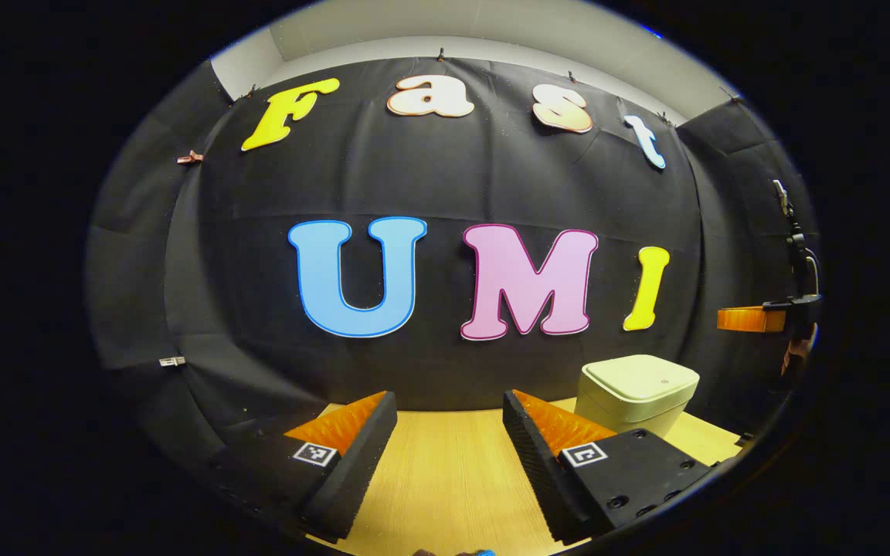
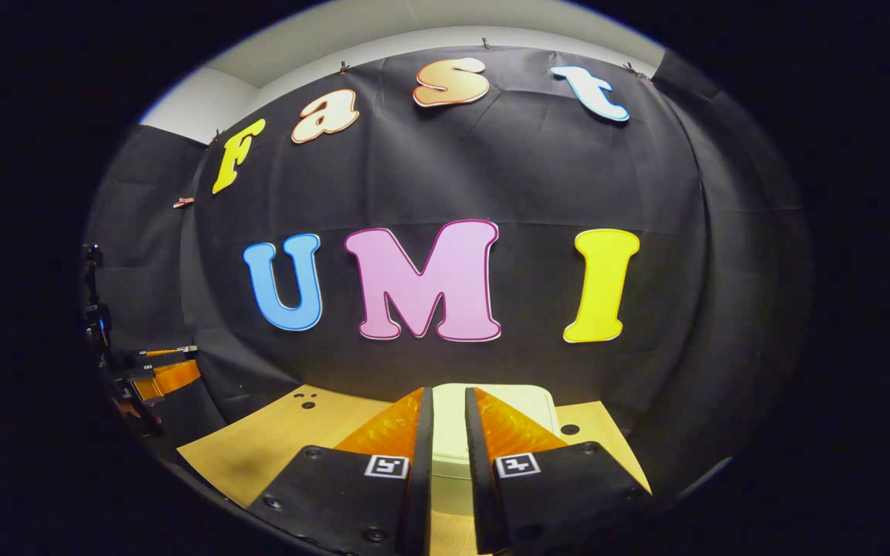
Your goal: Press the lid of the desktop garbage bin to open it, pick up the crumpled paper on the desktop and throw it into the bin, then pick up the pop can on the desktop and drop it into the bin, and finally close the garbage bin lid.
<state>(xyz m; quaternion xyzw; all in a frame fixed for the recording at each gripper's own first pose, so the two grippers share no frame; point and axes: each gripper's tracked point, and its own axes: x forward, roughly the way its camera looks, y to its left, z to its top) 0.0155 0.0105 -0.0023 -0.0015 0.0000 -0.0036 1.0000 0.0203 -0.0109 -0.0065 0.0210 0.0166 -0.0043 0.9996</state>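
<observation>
Squarely upright garbage bin [image 1: 636, 391], lid flat

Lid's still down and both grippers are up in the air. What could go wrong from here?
1. The right hand-held gripper has its fingers nearly together, lined up with the bin; pressing off-centre might not pop the lid.
2. The bin sits near the table's back edge, so a hard push could slide it.
3. The left hand-held gripper is open and idle.

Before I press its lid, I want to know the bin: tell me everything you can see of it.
The garbage bin is a small, pale cream box with rounded corners, smooth like plastic. Its flat lid is shut and bears a small mark near the middle. It stands upright on the wooden desktop near the black wall. Nothing touches it; the right tool points at it.
</observation>
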